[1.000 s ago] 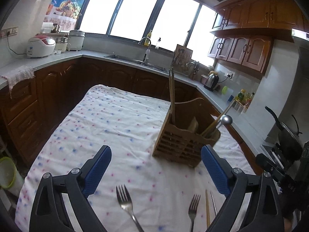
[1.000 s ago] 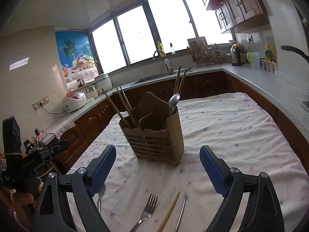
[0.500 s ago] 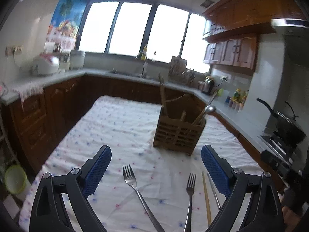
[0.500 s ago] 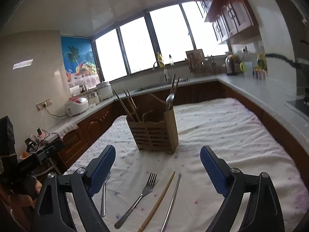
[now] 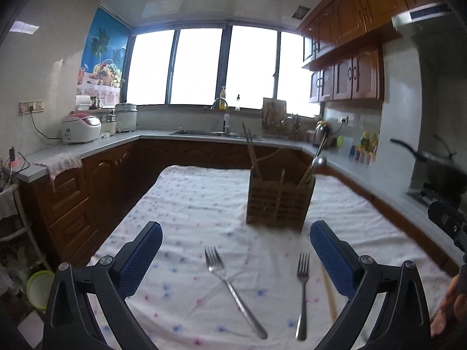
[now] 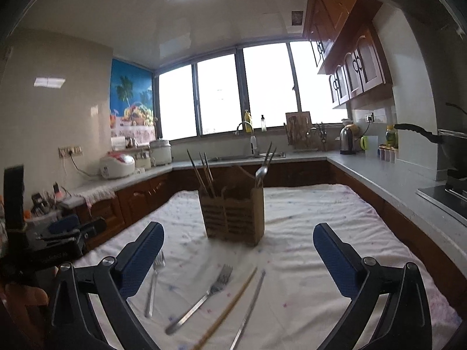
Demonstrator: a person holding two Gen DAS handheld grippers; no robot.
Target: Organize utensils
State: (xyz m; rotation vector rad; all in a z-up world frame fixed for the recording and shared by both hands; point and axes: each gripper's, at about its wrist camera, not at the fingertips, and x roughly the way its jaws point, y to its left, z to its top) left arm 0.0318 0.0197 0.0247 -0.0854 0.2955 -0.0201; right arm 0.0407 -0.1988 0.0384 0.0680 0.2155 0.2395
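Observation:
A slatted wooden utensil caddy stands mid-table on the dotted white cloth, holding chopsticks and a ladle. In front of it lie two forks and a wooden chopstick. The right wrist view shows the forks, the wooden chopstick and a metal chopstick. My left gripper hovers over the forks, its jaws opening with nothing between them. My right gripper is also opening, with nothing held.
Dark wooden cabinets and grey counters ring the table, with a sink, rice cooker, kettle and a pan on the stove. A green bowl sits on the floor at the left.
Both grippers have drawn back from the caddy, so it looks smaller and more of the forks and chopsticks shows. Both views have rolled to a more level horizon.

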